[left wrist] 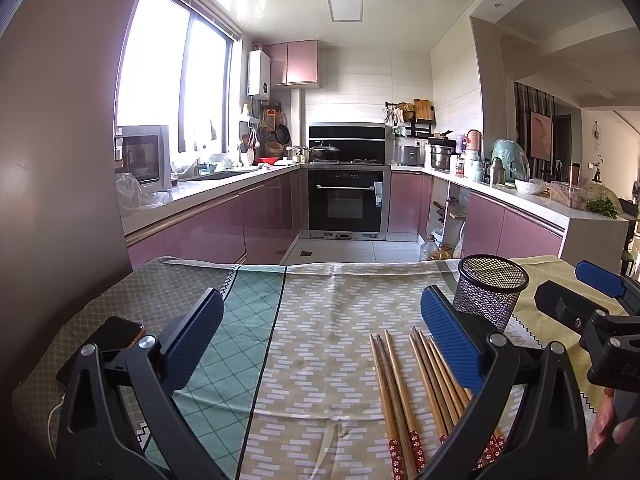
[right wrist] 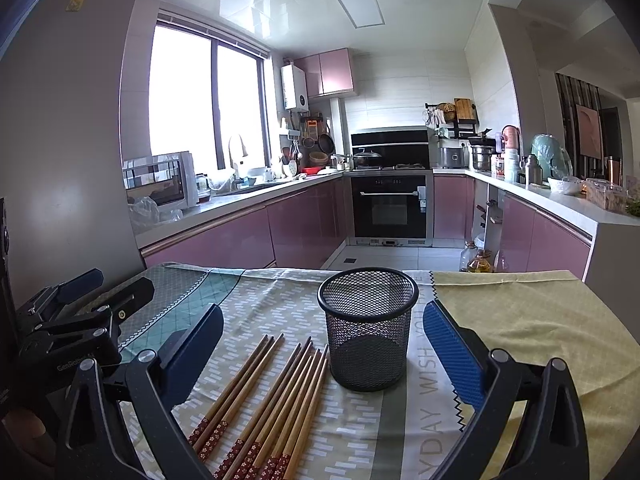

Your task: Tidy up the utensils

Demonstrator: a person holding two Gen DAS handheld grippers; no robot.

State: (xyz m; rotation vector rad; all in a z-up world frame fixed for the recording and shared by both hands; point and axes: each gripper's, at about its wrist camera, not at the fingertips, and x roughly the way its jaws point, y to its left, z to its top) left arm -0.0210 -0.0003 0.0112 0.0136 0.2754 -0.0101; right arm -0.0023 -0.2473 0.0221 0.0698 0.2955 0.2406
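your right gripper (right wrist: 323,354) is spread wide and holds nothing, hovering over the tablecloth (right wrist: 520,320) with the mesh cup (right wrist: 367,332) upright at about 12 o'clock between its fingers. the chopsticks (right wrist: 264,396) lie loose at 10 o'clock, just beside the cup. your left gripper (left wrist: 322,346) is equally wide and empty. the sticks lie packed side by side, so a pinch may catch several and scatter them; the light cup may tip if a finger clips its rim
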